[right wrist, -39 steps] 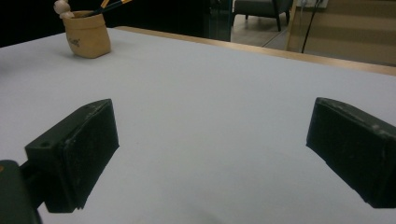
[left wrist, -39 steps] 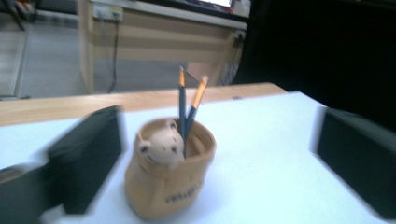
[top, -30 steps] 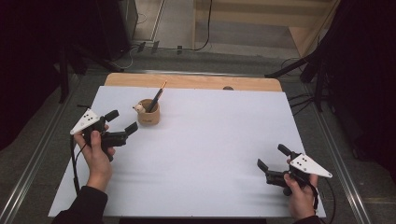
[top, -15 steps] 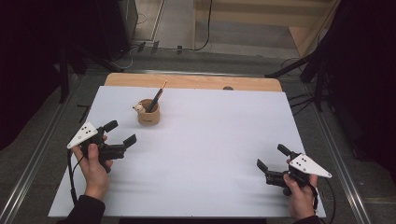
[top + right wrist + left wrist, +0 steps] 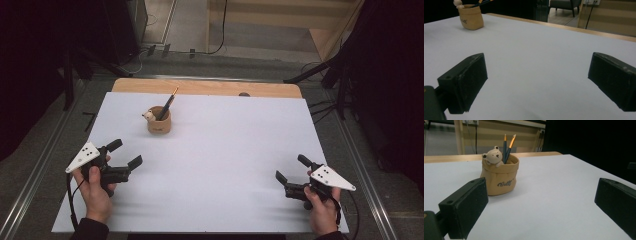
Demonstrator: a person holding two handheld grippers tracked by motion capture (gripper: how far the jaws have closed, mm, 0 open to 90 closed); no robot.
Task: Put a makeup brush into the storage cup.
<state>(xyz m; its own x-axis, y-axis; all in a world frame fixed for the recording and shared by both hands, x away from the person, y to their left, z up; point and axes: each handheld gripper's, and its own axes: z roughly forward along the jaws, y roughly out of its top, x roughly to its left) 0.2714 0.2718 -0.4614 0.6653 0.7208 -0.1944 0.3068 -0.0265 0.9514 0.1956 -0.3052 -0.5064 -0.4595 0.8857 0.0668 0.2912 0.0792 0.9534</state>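
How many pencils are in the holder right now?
2. Both pencils stand side by side in the tan bear holder, leaning toward its far side, tips up. Shorter ones could be hidden below the rim.

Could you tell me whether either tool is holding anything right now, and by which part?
Nothing is held: the left tool and right tool are both open and empty.

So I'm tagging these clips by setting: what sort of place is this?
Probably a lab or recording workspace, not a home: a table covered in plain white sheet, dark surroundings, cables across the floor, and a lone bear pen holder.
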